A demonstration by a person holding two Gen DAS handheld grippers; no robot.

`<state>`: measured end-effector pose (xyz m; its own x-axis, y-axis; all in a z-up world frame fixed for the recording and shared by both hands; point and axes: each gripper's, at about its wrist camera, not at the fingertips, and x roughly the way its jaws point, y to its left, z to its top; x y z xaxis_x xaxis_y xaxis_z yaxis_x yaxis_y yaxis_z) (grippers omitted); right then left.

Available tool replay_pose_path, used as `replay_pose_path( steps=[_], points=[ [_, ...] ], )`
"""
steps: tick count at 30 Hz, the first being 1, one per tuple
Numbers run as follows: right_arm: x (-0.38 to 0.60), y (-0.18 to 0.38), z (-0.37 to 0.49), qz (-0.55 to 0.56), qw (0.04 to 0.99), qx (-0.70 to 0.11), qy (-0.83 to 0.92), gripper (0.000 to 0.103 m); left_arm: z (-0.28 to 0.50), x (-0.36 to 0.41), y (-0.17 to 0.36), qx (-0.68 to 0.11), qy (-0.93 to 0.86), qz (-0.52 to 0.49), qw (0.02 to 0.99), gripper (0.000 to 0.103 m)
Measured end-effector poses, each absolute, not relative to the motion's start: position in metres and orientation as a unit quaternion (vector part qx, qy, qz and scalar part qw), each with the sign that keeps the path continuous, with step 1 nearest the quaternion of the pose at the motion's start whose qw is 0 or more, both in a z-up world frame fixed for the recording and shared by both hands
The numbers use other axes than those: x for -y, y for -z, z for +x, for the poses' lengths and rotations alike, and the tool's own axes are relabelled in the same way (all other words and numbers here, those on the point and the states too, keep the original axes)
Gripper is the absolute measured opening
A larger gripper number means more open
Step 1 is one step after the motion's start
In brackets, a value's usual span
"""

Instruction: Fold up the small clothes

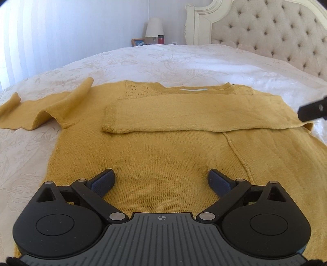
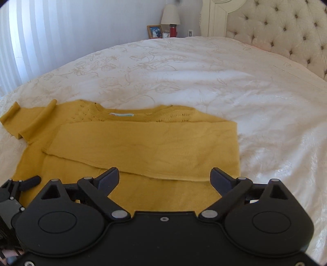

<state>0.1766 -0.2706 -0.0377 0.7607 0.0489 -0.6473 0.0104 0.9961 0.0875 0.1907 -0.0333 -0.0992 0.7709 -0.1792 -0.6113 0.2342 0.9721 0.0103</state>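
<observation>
The left gripper [image 1: 161, 181] hovers over the lower part of the mustard knitted sweater [image 1: 159, 155], its jaws wide apart and holding nothing. The right gripper [image 2: 164, 180] hangs over the sweater's right lower part, jaws also spread wide and empty. The sweater lies flat on the white embroidered bedspread [image 2: 184, 71]; one sleeve [image 2: 143, 147] is folded across the chest, the other sleeve [image 1: 40, 110] lies out to the left, rumpled. Much free bedspread remains beyond. Far back stand a tufted headboard [image 2: 286, 30] and a lamp [image 2: 170, 14].
</observation>
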Motion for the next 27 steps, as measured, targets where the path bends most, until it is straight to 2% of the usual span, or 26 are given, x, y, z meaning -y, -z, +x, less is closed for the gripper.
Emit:
replay_pose_path(
  steps=[7,12,17,19,22,23,25,26,27],
  points=[
    [0.283,0.085,0.164,0.07,0.924,-0.377,0.016,0.096,0.198,0.023,0.08,-0.328,0.138,0.057,0.933,0.099],
    [0.282,0.103,0.151,0.083,0.932,-0.353,0.019,0.101,0.221,0.01,0.054,-0.306,0.136,0.029,0.942,0.099],
    [0.284,0.104,0.146,0.094,0.935,-0.342,0.017,0.102,0.263,0.009,0.052,-0.339,0.121,0.016,0.933,0.097],
    [0.284,0.105,0.145,0.095,0.935,-0.34,0.016,0.102,0.274,0.007,0.057,-0.354,0.114,0.012,0.928,0.091],
    [0.284,0.106,0.142,0.096,0.937,-0.336,0.013,0.102,0.288,-0.002,0.066,-0.383,0.106,-0.006,0.918,0.088],
    [0.284,0.107,0.141,0.096,0.938,-0.334,0.011,0.102,0.29,-0.005,0.068,-0.39,0.106,-0.013,0.914,0.081],
    [0.284,0.107,0.138,0.098,0.939,-0.33,0.009,0.102,0.293,-0.008,0.073,-0.397,0.103,-0.02,0.912,0.076],
    [0.284,0.107,0.137,0.1,0.939,-0.329,0.008,0.102,0.294,-0.008,0.073,-0.398,0.104,-0.02,0.911,0.07],
    [0.284,0.107,0.137,0.102,0.939,-0.328,0.007,0.102,0.294,-0.007,0.073,-0.397,0.11,-0.016,0.911,0.057]
  ],
)
